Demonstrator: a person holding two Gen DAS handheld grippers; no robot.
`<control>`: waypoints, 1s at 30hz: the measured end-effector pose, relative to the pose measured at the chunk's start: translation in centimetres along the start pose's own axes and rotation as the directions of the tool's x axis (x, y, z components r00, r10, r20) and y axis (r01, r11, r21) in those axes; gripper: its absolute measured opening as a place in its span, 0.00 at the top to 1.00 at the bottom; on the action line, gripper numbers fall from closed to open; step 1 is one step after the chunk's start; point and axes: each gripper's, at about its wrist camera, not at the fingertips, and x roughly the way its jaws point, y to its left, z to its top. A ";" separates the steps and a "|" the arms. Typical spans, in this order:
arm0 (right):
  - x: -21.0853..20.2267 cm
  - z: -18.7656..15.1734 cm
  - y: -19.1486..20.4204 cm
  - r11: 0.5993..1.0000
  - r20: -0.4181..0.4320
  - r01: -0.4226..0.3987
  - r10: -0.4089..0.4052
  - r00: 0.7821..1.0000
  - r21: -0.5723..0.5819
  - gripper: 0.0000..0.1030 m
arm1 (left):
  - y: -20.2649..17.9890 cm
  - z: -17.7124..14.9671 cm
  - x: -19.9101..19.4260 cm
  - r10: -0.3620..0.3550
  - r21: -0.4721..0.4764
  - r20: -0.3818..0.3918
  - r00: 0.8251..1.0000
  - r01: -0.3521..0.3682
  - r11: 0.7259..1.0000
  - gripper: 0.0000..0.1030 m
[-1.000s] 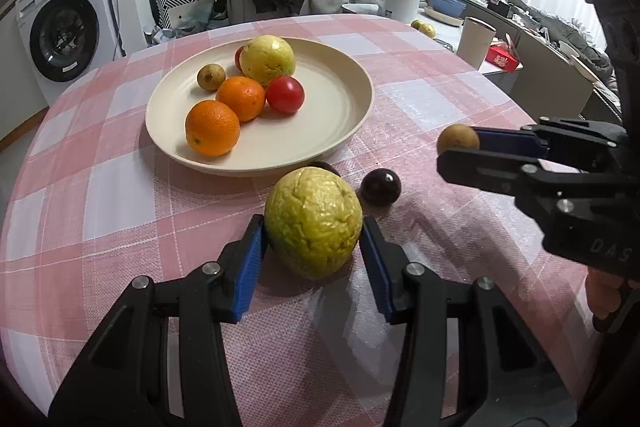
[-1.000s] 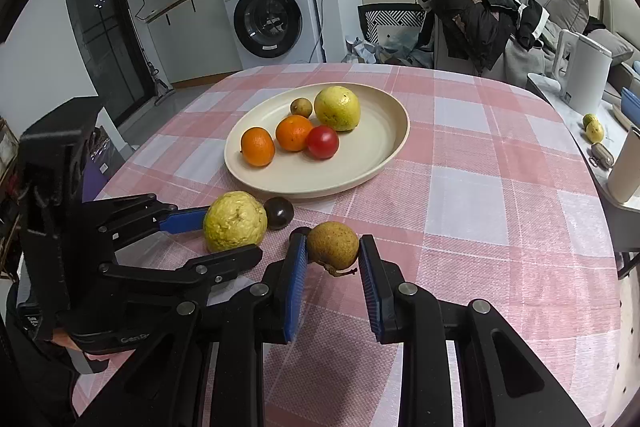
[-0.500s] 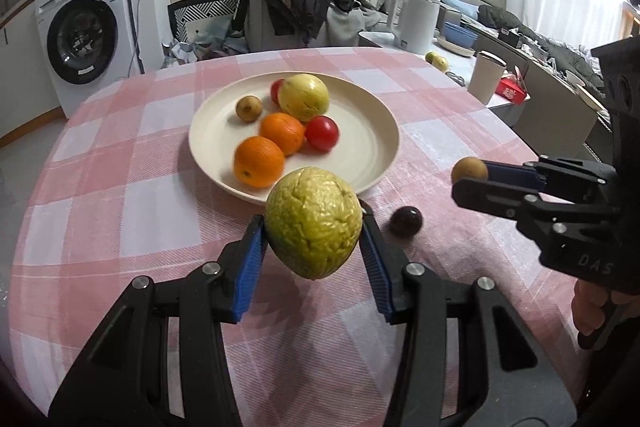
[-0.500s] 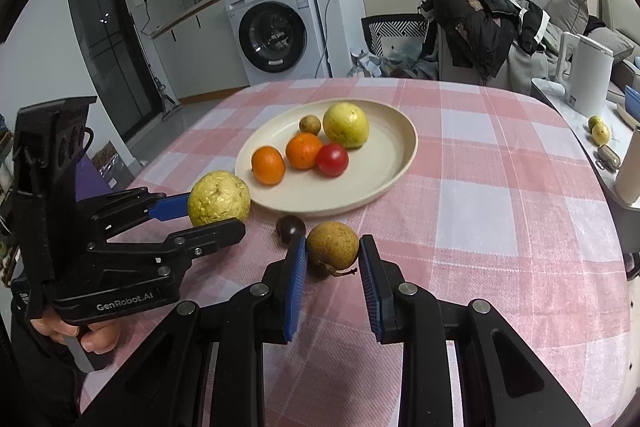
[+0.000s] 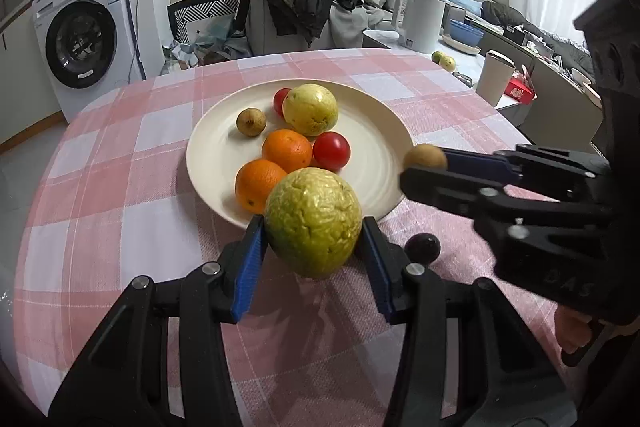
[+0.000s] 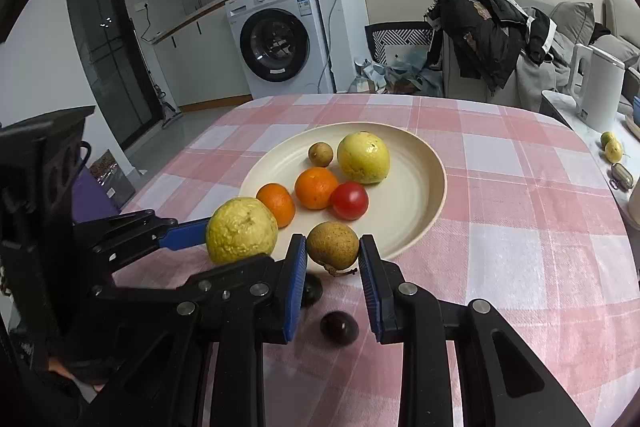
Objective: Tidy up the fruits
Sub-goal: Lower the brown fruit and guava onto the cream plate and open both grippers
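Observation:
My left gripper [image 5: 313, 259] is shut on a large wrinkled yellow-green fruit [image 5: 313, 222], held in the air over the near rim of the cream plate [image 5: 384, 155]. It also shows in the right wrist view [image 6: 241, 230]. My right gripper [image 6: 333, 267] is shut on a small brown fruit [image 6: 332, 245], held over the plate's near edge; it also shows in the left wrist view [image 5: 425, 157]. The plate [image 6: 420, 195] holds two oranges [image 6: 316, 187], a red tomato [image 6: 349, 200], a yellow fruit [image 6: 363, 157] and a small brown fruit [image 6: 320, 153]. A dark purple fruit [image 6: 338, 327] lies on the cloth below the grippers.
The round table has a pink checked cloth [image 6: 520, 227]. A washing machine [image 6: 280, 39] and a chair piled with clothes [image 6: 488, 27] stand behind it. A side counter at the right holds a white kettle [image 6: 600, 83], a cup [image 5: 494, 78] and small fruits [image 6: 612, 147].
Both grippers have lifted their fruits off the cloth and carried them forward to the plate's near rim. The dark purple fruit has stayed on the cloth.

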 end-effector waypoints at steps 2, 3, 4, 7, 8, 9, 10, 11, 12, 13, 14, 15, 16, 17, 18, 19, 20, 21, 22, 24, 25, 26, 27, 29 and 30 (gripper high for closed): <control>0.5 0.3 0.0 1.000 -0.010 -0.002 0.002 1.000 0.000 0.73 | -0.1 0.3 0.4 0.004 0.003 0.000 1.000 -0.004 1.000 0.57; 0.8 0.6 -0.1 1.000 -0.009 0.006 -0.006 1.000 -0.004 0.73 | -0.1 0.5 0.5 0.006 0.003 0.001 1.000 -0.006 1.000 0.57; 1.0 0.8 -0.2 1.000 -0.012 0.009 -0.009 1.000 -0.002 0.73 | -0.1 0.6 0.7 0.007 0.001 0.000 1.000 -0.007 1.000 0.57; 1.6 1.3 -0.9 1.000 -0.025 0.003 -0.003 1.000 0.024 0.73 | -0.1 1.0 1.4 0.009 0.000 -0.007 1.000 -0.009 1.000 0.57; 1.8 1.5 -1.1 1.000 -0.029 0.006 -0.005 1.000 0.030 0.73 | -0.2 1.1 1.7 0.008 0.001 -0.010 1.000 -0.008 1.000 0.57; 2.1 1.7 -1.4 0.999 -0.033 0.009 -0.008 0.999 0.034 0.73 | -0.2 1.2 1.9 0.008 0.005 -0.013 1.000 -0.008 1.000 0.57; 2.3 1.8 -1.5 0.999 -0.037 0.008 -0.006 0.999 0.041 0.73 | -0.4 1.3 2.2 0.012 0.012 -0.016 1.000 -0.012 1.000 0.57; 2.6 2.0 -1.8 0.998 -0.044 -0.001 0.003 0.999 0.058 0.73 | -0.5 1.3 2.5 0.014 0.016 -0.019 1.000 -0.014 1.000 0.57; 2.6 2.0 -1.8 0.998 -0.047 0.001 0.002 0.999 0.064 0.73 | -0.6 1.4 2.8 0.015 0.017 -0.024 1.000 -0.014 1.000 0.57; 2.8 2.0 -1.9 0.998 -0.048 0.009 -0.006 0.999 0.066 0.73 | -0.6 1.5 3.0 0.011 0.012 -0.026 1.000 -0.011 1.000 0.57; 3.1 2.1 -2.0 0.997 -0.052 0.016 -0.013 0.999 0.070 0.73 | -0.6 1.6 3.2 0.008 0.009 -0.029 1.000 -0.008 1.000 0.57; 3.3 2.2 -2.1 0.997 -0.059 0.016 -0.011 0.998 0.075 0.73 | -0.5 1.6 3.3 0.006 0.005 -0.031 0.999 -0.006 1.000 0.57; 3.5 2.2 -2.2 0.997 -0.064 0.015 -0.010 0.998 0.079 0.73 | -0.5 1.7 3.5 0.007 0.001 -0.034 0.999 -0.007 1.000 0.57; 3.7 2.3 -2.3 0.997 -0.067 0.014 -0.008 0.998 0.081 0.73 | -0.4 1.7 3.6 0.011 -0.002 -0.035 0.999 -0.011 1.000 0.57; 3.8 2.2 -2.3 0.997 -0.070 0.014 -0.008 0.998 0.080 0.73 | -0.4 1.7 3.7 0.016 -0.004 -0.035 0.999 -0.016 1.000 0.57; 3.9 2.2 -2.4 0.997 -0.072 0.014 -0.008 0.997 0.080 0.73 | -0.4 1.7 3.7 0.016 -0.003 -0.034 0.999 -0.016 1.000 0.57; 4.1 2.2 -2.4 0.996 -0.075 0.011 -0.005 0.997 0.084 0.73 | -0.3 1.7 3.8 0.014 -0.004 -0.035 0.999 -0.015 1.000 0.57; 4.1 2.1 -2.5 0.996 -0.076 0.010 -0.004 0.997 0.085 0.73 | -0.3 1.7 3.8 0.017 -0.006 -0.036 0.999 -0.017 1.000 0.57; 4.2 2.1 -2.5 0.996 -0.077 0.010 -0.004 0.997 0.085 0.73 | -0.3 1.7 3.9 0.023 -0.008 -0.035 0.999 -0.024 1.000 0.57; 4.2 2.1 -2.5 0.996 -0.075 0.014 -0.008 0.997 0.083 0.73 | -0.3 1.7 4.0 0.038 -0.013 -0.035 0.999 -0.038 0.999 0.57; 4.2 2.0 -2.6 0.996 -0.075 0.015 -0.008 0.997 0.087 0.73 | -0.3 1.6 4.0 0.042 -0.018 -0.034 0.999 -0.043 0.999 0.57; 4.1 1.9 -2.7 0.996 -0.072 0.017 -0.010 0.997 0.093 0.73 | -0.3 1.7 4.0 0.043 -0.017 -0.035 0.998 -0.044 0.999 0.57; 4.1 1.9 -2.6 0.996 -0.070 0.018 -0.012 0.998 0.091 0.73 | -0.3 1.7 4.0 0.045 -0.016 -0.034 0.998 -0.046 0.999 0.57; 4.1 1.7 -2.3 0.998 -0.069 0.026 -0.022 0.997 0.062 0.73 | -0.3 1.6 3.7 0.052 -0.017 -0.026 0.998 -0.052 0.998 0.57; 4.0 1.8 -2.1 0.998 -0.068 0.038 -0.034 0.997 0.048 0.73 | -0.3 1.6 3.4 0.057 -0.019 -0.015 0.998 -0.058 0.998 0.57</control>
